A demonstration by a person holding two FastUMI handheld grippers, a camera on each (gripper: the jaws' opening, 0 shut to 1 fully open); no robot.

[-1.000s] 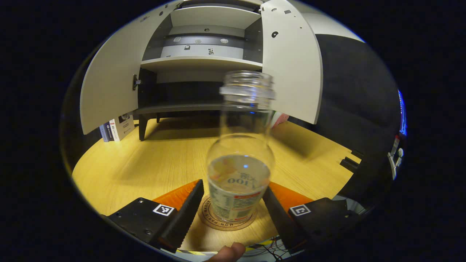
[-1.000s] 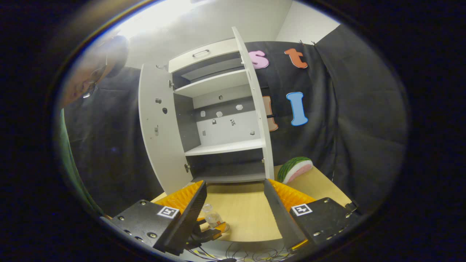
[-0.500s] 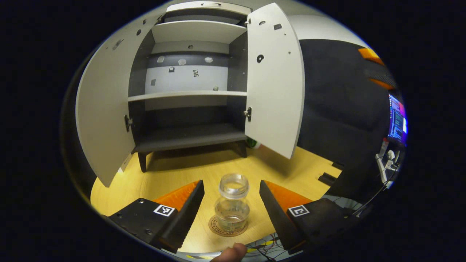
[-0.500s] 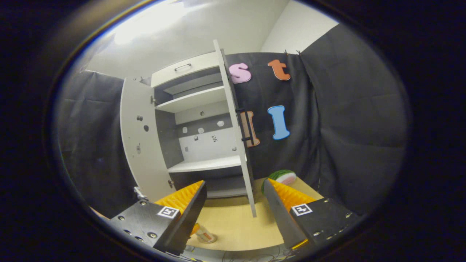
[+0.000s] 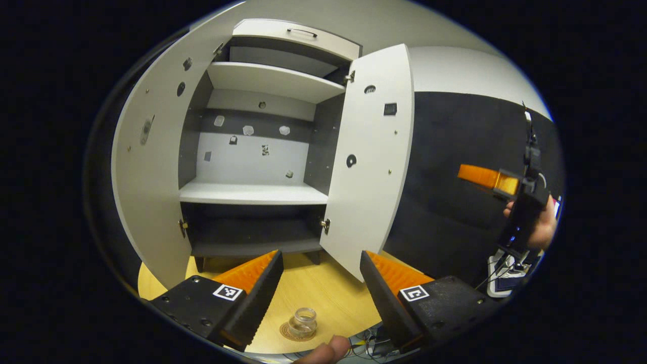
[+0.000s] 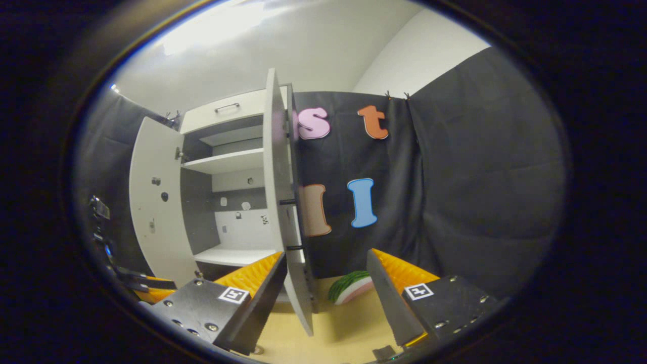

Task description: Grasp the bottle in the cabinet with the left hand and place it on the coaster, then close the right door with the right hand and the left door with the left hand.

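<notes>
A clear uncapped bottle (image 5: pixel 302 321) stands upright on a round cork coaster (image 5: pixel 289 334) near the table's front edge. My left gripper (image 5: pixel 321 288) hangs open well above and behind it, holding nothing. The white cabinet (image 5: pixel 252 192) has both doors swung out: the left door (image 5: pixel 151 167) and the right door (image 5: pixel 371 156). In the right gripper view the right door (image 6: pixel 283 202) shows nearly edge-on, its outer bar handle (image 6: pixel 293 225) facing right. My right gripper (image 6: pixel 326 293) is open and empty, a short way in front of that door's edge. It also appears far right (image 5: pixel 480 175), held by a hand (image 5: pixel 543 227).
A watermelon slice (image 6: pixel 349 285) lies on the wooden table (image 5: pixel 328 298) to the right of the cabinet, behind the right door. The cabinet shelves (image 5: pixel 252 193) are bare. Cables and devices sit beyond the table's right side (image 5: pixel 505 273).
My left gripper has pulled up and back from the bottle, which stays on the coaster. The right gripper has swung rightward, so the right door now shows edge-on.
</notes>
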